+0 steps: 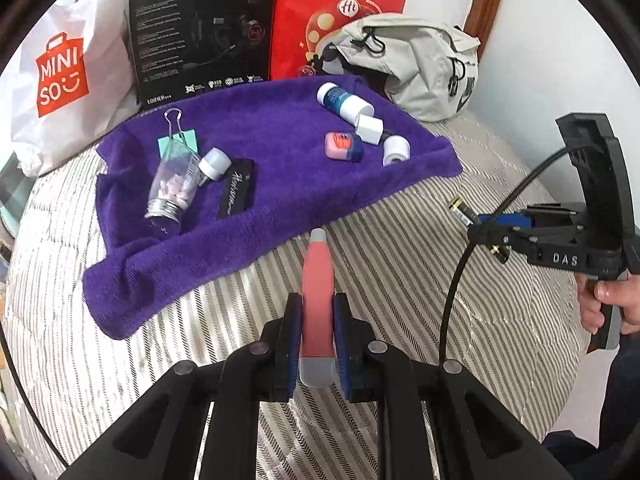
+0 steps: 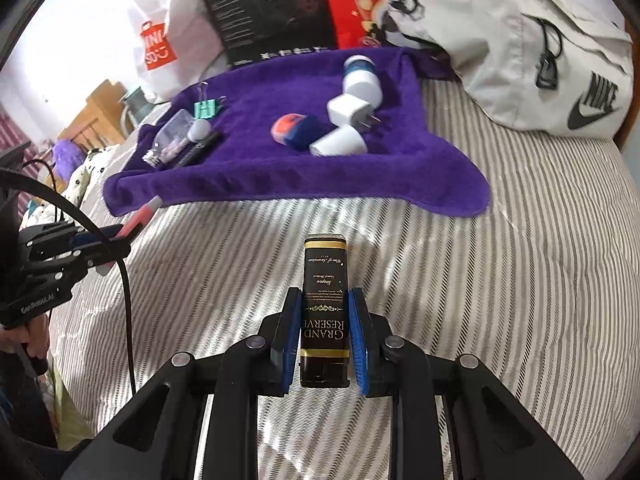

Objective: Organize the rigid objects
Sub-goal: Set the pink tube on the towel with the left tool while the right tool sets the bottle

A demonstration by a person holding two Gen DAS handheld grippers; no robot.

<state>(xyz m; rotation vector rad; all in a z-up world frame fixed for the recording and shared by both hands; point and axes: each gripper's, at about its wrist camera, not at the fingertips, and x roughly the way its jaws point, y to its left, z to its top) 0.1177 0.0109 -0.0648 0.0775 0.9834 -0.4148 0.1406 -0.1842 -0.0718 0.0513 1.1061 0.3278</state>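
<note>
- Left hand-held gripper (image 1: 318, 344): closed on a pink pen-like tube with grey ends (image 1: 318, 300), blue pads pressed to both its sides, tip pointing toward the purple towel (image 1: 280, 208) — held above the striped bed cover (image 1: 420, 248).
- Right hand-held gripper (image 2: 324, 344): clamped on a black and gold box (image 2: 324, 304), printed "GRAND RESERVE" — read upside down from the wrist camera; smaller script above it too fine to read.
- "DAS" in raised letters on the right gripper's body in the left wrist view; "GenRobot.AI" faintly on the left gripper's body in the right wrist view.
- Spread on the bed, the purple towel, carrying two loose groups.
- Left group: teal binder clip (image 1: 178, 136), clear bottle of pale pills with metal cap (image 1: 172, 184), white cap-like piece (image 1: 215, 163) touching the bottle, and just beside it a black flat case (image 1: 236, 194) with cursive lettering, not legible.
- Right group: white and blue bottle (image 1: 344, 102) lying on its side, white plug adapter (image 1: 369, 128) touching it, pink and blue small box (image 1: 344, 147), white cylinder (image 1: 396, 150) near it.
- Behind the towel: white "MINISO" bag (image 1: 60, 76) with red logo, black box (image 1: 204, 28) marked "HECATE" and "EDIFIER", red bag with Chinese writing (image 1: 340, 12).
- At the right, beige backpack (image 2: 520, 52) with "NIKE" and swoosh, resting on the bed beside the towel's far corner.
</note>
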